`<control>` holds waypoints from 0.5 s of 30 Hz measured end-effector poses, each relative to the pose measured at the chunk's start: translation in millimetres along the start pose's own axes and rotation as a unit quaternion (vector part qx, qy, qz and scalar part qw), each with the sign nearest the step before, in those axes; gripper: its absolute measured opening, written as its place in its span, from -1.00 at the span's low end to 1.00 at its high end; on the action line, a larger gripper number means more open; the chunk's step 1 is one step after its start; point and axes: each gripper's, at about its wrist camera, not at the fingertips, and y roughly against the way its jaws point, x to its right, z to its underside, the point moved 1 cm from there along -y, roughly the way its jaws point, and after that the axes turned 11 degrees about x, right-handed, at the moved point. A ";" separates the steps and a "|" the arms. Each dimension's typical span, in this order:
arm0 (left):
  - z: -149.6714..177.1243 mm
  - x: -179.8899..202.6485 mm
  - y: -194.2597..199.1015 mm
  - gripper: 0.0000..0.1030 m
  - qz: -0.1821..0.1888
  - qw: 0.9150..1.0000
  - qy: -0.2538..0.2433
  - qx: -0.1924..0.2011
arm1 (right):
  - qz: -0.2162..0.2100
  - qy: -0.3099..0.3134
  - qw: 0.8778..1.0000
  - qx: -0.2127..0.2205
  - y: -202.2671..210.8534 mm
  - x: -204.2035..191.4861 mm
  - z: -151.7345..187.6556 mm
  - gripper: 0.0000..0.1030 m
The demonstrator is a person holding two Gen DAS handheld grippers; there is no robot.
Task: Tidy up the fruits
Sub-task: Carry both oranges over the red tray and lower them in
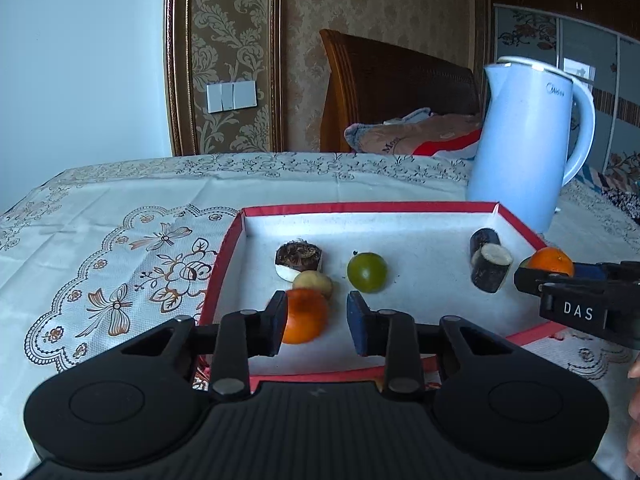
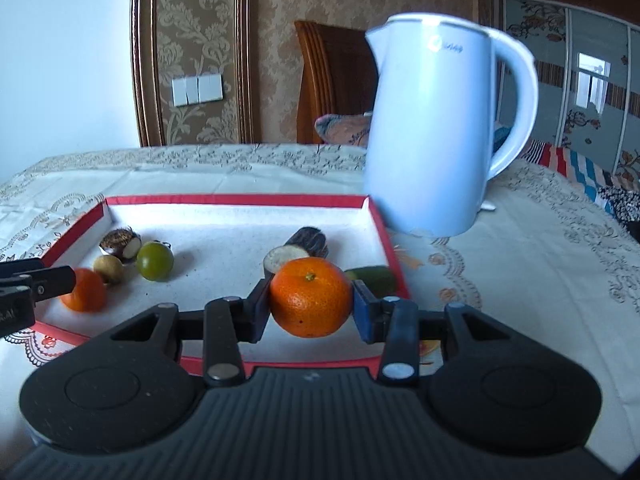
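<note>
A red-rimmed white tray (image 1: 420, 208) lies on the tablecloth and also shows in the right wrist view (image 2: 240, 200). My left gripper (image 1: 318, 322) is open; an orange (image 1: 305, 316) lies in the tray against its left finger, apart from the right one. My right gripper (image 2: 310, 306) is shut on a second orange (image 2: 311, 297) above the tray's right front part; it also shows in the left wrist view (image 1: 550, 262). A green fruit (image 1: 367, 272), a small tan fruit (image 1: 314, 283), a dark round piece (image 1: 299, 260) and two dark cut stalk pieces (image 1: 490, 266) lie in the tray.
A pale blue kettle (image 2: 436, 128) stands on the table just behind the tray's right corner. A green cucumber-like piece (image 2: 374, 278) lies by the tray's right rim. A bed with pillows and a wooden headboard stands behind the table.
</note>
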 end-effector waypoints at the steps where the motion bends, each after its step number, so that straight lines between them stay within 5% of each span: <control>1: 0.5 -0.4 -2.9 -0.38 -0.001 1.000 0.001 -0.003 | -0.001 0.001 1.000 -0.004 -2.7 -1.2 0.9 -0.23; 15: 0.0 -5.4 -21.3 -0.38 -0.021 1.000 0.006 -0.009 | -0.015 0.014 0.998 -0.051 -41.4 -21.4 7.8 -0.23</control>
